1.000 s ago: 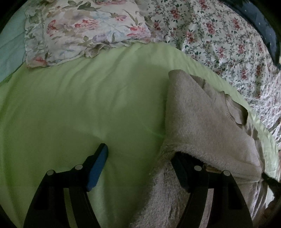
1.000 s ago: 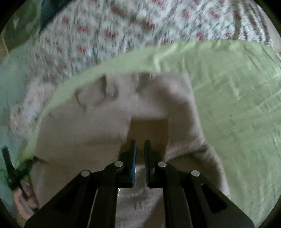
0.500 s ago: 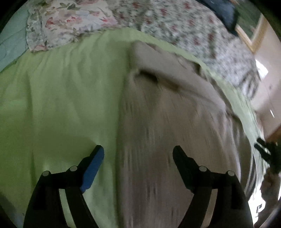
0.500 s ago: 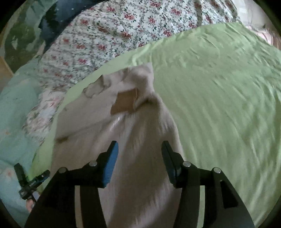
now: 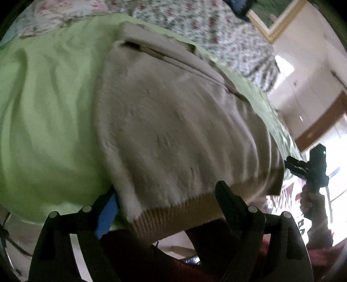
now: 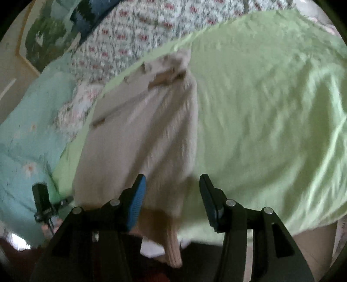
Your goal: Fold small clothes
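Observation:
A beige fuzzy sweater (image 5: 173, 112) lies folded lengthwise on the green sheet (image 5: 43, 108), and its ribbed hem (image 5: 184, 214) hangs over the bed's near edge. My left gripper (image 5: 168, 201) is wide open, with the hem lying between its fingers and neither pad pressing on it. In the right wrist view the sweater (image 6: 141, 141) runs away from me, collar at the far end. My right gripper (image 6: 172, 193) is open above its near end, where a ribbed strip (image 6: 173, 245) dangles. Each view shows the other gripper in a hand: the right one (image 5: 312, 171), the left one (image 6: 43, 201).
A floral quilt (image 5: 216, 36) and a floral pillow (image 5: 65, 13) lie beyond the sheet. A pale aqua blanket (image 6: 26, 134) is left of the sweater. The green sheet (image 6: 271, 119) stretches out bare to the right. A framed picture (image 6: 43, 43) hangs behind.
The right gripper, shut on the sweater before, has opened and let go. Both grippers pulled back to the hem at the bed's near edge, and the left one opened wider.

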Action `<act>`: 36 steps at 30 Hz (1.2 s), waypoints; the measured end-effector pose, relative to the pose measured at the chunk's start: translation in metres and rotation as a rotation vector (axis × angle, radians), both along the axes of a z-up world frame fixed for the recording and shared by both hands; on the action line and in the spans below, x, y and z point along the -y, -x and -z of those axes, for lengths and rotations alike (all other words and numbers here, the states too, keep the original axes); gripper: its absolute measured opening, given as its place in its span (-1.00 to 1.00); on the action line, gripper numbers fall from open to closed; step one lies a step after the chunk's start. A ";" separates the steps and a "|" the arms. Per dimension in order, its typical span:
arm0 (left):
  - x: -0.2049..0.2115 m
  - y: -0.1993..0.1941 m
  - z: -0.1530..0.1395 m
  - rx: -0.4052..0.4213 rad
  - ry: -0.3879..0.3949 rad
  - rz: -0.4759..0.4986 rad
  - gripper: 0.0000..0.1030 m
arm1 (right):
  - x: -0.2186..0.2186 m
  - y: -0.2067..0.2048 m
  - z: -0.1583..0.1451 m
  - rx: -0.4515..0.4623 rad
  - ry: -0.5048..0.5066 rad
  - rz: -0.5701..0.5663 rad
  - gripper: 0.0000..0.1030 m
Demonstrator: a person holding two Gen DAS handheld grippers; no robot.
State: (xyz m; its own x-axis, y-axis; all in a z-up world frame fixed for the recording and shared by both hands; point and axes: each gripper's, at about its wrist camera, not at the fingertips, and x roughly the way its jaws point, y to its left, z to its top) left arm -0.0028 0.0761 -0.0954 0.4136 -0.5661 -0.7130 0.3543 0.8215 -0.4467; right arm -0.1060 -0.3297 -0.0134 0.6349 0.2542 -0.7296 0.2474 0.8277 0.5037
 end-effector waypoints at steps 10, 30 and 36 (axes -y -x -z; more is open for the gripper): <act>0.011 0.009 0.026 -0.066 0.000 0.126 0.03 | -0.034 0.010 0.032 0.023 -0.107 -0.232 0.03; -0.020 0.045 -0.019 0.100 0.051 0.055 -0.89 | -0.018 0.040 0.017 0.131 -0.110 -0.128 -0.85; -0.020 0.044 -0.050 0.134 0.072 0.046 -0.89 | -0.016 0.030 0.015 0.178 -0.168 -0.134 -0.85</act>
State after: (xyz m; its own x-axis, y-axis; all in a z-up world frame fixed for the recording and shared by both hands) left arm -0.0465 0.0964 -0.0451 0.4747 -0.6343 -0.6102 0.4517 0.7706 -0.4496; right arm -0.1365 -0.3132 -0.0289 0.7018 0.4521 -0.5506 0.0372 0.7485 0.6621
